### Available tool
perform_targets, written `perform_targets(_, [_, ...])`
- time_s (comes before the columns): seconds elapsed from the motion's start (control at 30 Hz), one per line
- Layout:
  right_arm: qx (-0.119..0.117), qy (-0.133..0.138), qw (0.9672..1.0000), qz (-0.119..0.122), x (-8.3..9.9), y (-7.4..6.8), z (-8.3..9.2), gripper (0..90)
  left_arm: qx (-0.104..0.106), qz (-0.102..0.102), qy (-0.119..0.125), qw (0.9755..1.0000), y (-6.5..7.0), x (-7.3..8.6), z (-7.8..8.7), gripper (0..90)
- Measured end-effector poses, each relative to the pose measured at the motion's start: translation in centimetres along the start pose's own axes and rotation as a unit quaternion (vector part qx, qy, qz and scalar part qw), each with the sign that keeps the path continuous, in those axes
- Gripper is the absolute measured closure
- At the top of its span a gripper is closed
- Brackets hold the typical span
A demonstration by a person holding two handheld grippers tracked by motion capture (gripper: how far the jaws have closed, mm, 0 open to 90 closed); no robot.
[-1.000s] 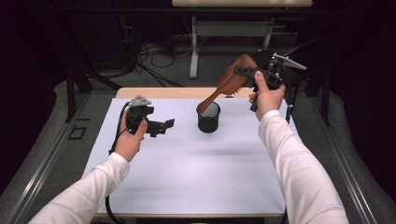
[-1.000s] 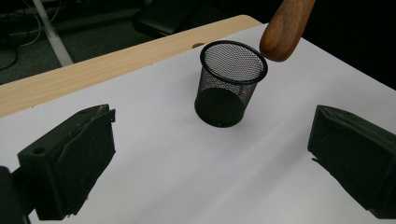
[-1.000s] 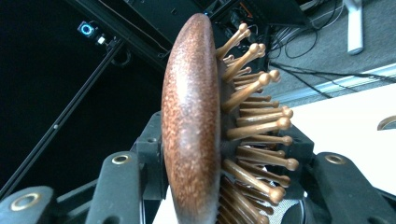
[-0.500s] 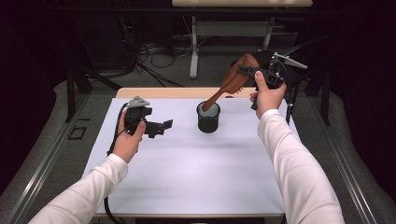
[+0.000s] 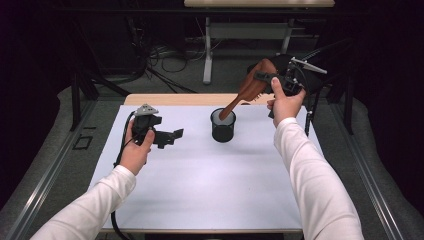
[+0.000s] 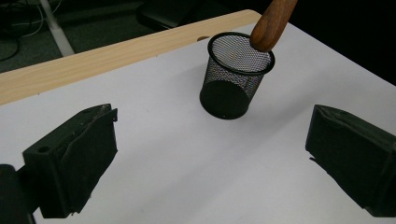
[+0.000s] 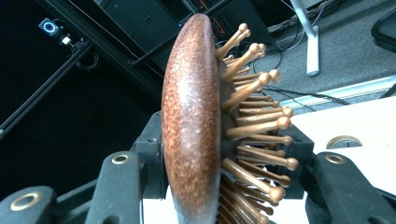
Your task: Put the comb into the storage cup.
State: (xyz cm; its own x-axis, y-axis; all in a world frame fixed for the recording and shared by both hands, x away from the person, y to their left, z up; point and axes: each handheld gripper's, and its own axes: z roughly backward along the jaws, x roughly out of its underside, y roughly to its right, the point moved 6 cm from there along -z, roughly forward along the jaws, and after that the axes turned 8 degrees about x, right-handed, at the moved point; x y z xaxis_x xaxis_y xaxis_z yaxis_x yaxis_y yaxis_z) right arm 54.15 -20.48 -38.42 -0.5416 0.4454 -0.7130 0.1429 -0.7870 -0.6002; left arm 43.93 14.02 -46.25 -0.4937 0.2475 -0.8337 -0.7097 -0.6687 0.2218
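A brown wooden hairbrush [image 5: 248,91] slants down to the left, its handle tip over the mouth of a black mesh cup [image 5: 223,125] at the back middle of the white table [image 5: 200,190]. My right gripper [image 5: 270,80] is shut on the brush head; in the right gripper view the jaws clamp the brush head [image 7: 196,116] from back and bristle side. In the left gripper view the handle tip [image 6: 271,23] hangs at the rim of the mesh cup [image 6: 233,77]. My left gripper [image 5: 172,136] stands open, held left of the cup, nothing between its fingers [image 6: 74,158].
A wooden strip [image 5: 175,99] runs along the table's far edge. Beyond it are cables on the floor and a table leg [image 5: 207,55]. A dark stand [image 5: 312,107] rises by the table's right far corner.
The right hand has brought the brush slightly down and left, so the handle tip now sits at the cup's mouth. The left gripper has stayed put.
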Motion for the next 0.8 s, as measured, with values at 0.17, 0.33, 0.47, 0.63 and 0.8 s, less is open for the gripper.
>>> perform_targets(0.17, [0.003,0.002,1.0000,-0.001,0.0,0.1,-0.1,47.7,0.001,0.002,0.002,1.0000,0.0,-0.1,0.2,2.0])
perform_targets(0.33, [0.005,0.002,1.0000,-0.002,0.0,0.3,-0.4,47.6,0.001,0.003,0.001,1.0000,0.0,0.0,0.2,2.4])
perform_targets(0.47, [0.009,0.002,1.0000,0.000,0.2,0.4,-0.6,47.6,0.001,0.006,0.003,1.0000,-0.1,0.0,0.2,2.7])
perform_targets(0.63, [0.012,0.004,0.9999,-0.001,0.5,0.5,-1.0,47.6,0.001,0.007,0.005,1.0000,-0.1,0.0,0.3,2.8])
perform_targets(0.8, [0.017,0.005,0.9998,0.007,0.8,0.6,-1.5,47.6,0.000,0.006,0.006,1.0000,-0.1,0.0,0.5,2.8])
